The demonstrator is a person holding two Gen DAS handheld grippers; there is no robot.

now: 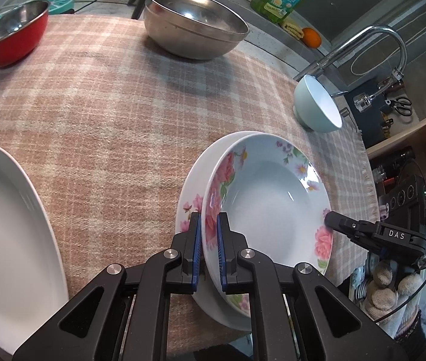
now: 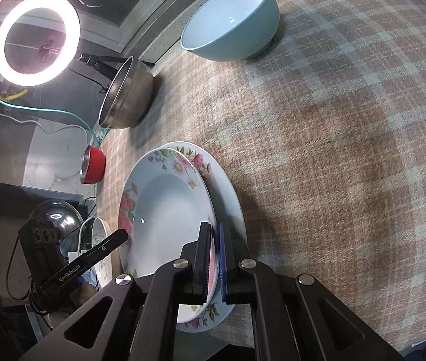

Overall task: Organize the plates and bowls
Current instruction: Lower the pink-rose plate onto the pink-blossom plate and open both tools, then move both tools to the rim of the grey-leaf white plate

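left tongs (image 1: pixel 210 237): clamped tight on near rim of flowered plate (image 1: pixel 273 198) | right tongs (image 2: pixel 214 258): pinching the opposite rim | plate: sits over a second flowered plate (image 1: pixel 189 198) on checked surface (image 1: pixel 107 105) | why: two-sided grip keeps it level for stacking

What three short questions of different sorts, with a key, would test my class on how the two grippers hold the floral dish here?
1. True or false: the left gripper and the right gripper each clamp the rim of the upper floral plate.
2. What lies directly under that plate? A) a red bowl B) a second floral plate C) bare checked cloth
3. Fill in: the light blue bowl stands on the checked ____.

Key
1. True; they grip opposite sides of the rim.
2. B
3. Cloth
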